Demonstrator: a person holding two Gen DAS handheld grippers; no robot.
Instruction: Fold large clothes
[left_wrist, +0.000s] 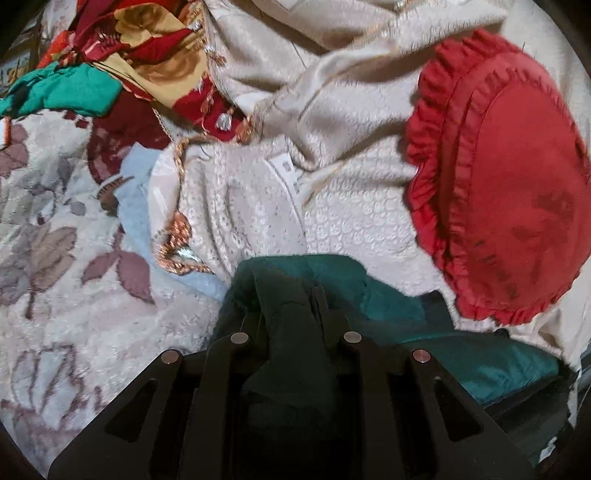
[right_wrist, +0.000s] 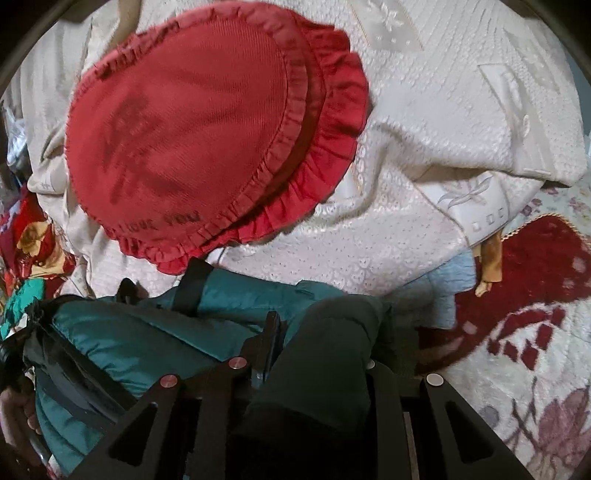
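Note:
A dark teal quilted jacket (left_wrist: 424, 339) lies bunched at the near edge of a bed; it also shows in the right wrist view (right_wrist: 147, 332). My left gripper (left_wrist: 295, 295) is shut on a fold of the jacket, and the cloth drapes over its fingers. My right gripper (right_wrist: 295, 332) is shut on another fold of the same jacket, with dark cloth covering its right finger. A person's hand (right_wrist: 14, 417) shows at the far left edge.
A red frilled heart-shaped cushion (left_wrist: 517, 177) (right_wrist: 199, 129) lies just beyond the jacket on a cream textured bedspread (left_wrist: 351, 221) (right_wrist: 424, 129). Red-and-gold patterned cloth (left_wrist: 159, 62) and a green cloth (left_wrist: 59, 90) are piled at the far left. A floral blanket (left_wrist: 55, 240) (right_wrist: 535, 332) covers the bed.

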